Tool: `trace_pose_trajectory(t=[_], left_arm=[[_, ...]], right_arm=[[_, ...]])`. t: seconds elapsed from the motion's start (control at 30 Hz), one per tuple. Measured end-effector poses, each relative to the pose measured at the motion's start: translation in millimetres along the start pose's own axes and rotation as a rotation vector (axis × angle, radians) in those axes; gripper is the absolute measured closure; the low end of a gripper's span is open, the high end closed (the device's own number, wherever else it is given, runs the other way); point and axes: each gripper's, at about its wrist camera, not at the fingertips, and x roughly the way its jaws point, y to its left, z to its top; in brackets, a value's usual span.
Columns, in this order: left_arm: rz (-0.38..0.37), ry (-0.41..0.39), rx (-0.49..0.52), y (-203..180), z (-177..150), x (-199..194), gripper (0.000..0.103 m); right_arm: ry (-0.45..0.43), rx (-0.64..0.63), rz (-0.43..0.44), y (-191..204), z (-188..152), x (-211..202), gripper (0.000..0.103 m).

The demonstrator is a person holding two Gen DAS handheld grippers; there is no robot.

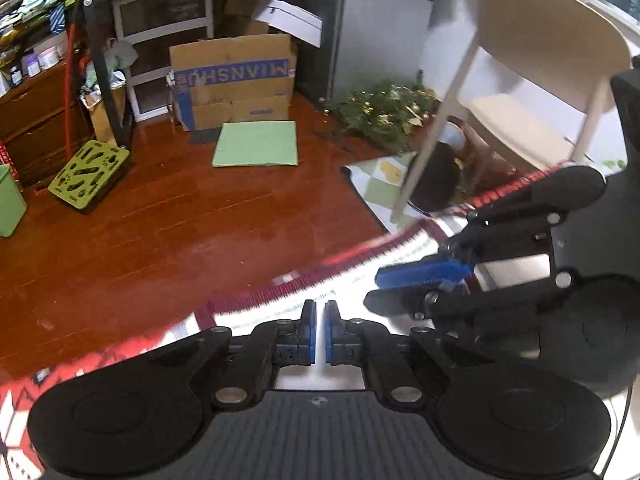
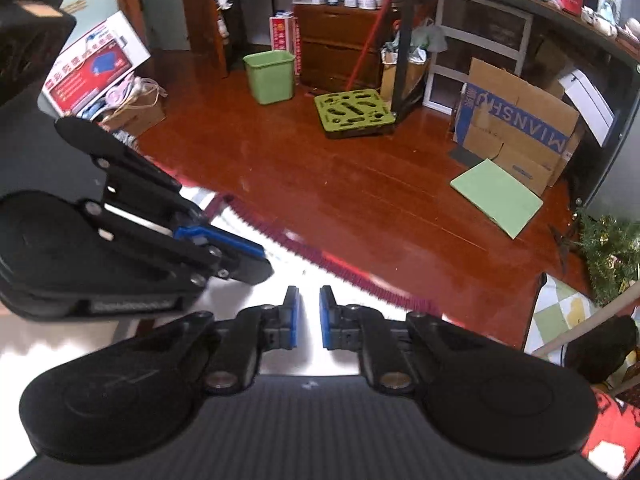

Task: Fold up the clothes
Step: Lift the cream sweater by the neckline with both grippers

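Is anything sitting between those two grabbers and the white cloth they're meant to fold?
Nothing visible. The left gripper and right gripper both hang directly over the white cloth with its red edge, jaws nearly closed, no object between them and it.

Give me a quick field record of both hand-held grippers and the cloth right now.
left hand-held gripper: shut; blue pads nearly meet, nothing clearly seen between them
right hand-held gripper: nearly shut, narrow gap; a hold on the cloth cannot be told
cloth: white, red fringed edge, blurred, lying under both grippers
spacing: grippers close side by side, each seen in the other's view
floor: reddish wood beyond the cloth edge
fold status: cannot tell
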Motion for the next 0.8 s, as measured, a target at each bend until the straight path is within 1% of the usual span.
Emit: trace_pose_trajectory(t=[0.07, 0.13, 0.23, 0.3, 0.33, 0.43, 0.5, 0.53, 0.6, 0.7, 0.77, 0.8], left_arm=[[0.012, 0.0, -0.019, 4, 6, 5, 0.098], [0.018, 0.004, -0.061, 10, 11, 8, 0.098], [-0.026, -0.006, -0.135, 21, 16, -3, 0.097], [-0.054, -0.004, -0.154, 27, 14, -17, 0.097], [-0.062, 0.004, -0.153, 29, 12, -23, 0.097], [-0.049, 0.059, -0.099, 25, -2, -34, 0.097], [-0.037, 0.098, -0.051, 20, -13, -34, 0.097], [-0.019, 0.106, -0.031, 18, -17, -32, 0.097], [-0.008, 0.09, -0.029, 18, -19, -30, 0.098], [0.003, 0.067, -0.042, 21, -17, -26, 0.098], [0.055, 0.067, -0.053, 24, -11, -17, 0.097], [0.063, 0.058, -0.075, 27, -9, -14, 0.096]], right_arm=[[-0.009, 0.031, -0.006, -8, 7, 5, 0.092], [-0.022, 0.093, -0.005, -20, 13, 4, 0.091], [-0.035, 0.169, -0.005, -37, 17, -9, 0.09], [-0.009, 0.177, -0.024, -43, 15, -23, 0.089], [0.014, 0.17, -0.024, -43, 12, -30, 0.089], [0.071, 0.122, -0.003, -39, 0, -44, 0.089], [0.111, 0.09, -0.017, -30, -10, -48, 0.089], [0.123, 0.077, -0.028, -27, -14, -47, 0.089], [0.095, 0.078, -0.047, -25, -16, -43, 0.091], [0.056, 0.146, -0.083, -29, -9, -33, 0.091], [0.038, 0.166, -0.1, -28, -4, -28, 0.091], [0.028, 0.174, -0.101, -30, -1, -25, 0.09]])
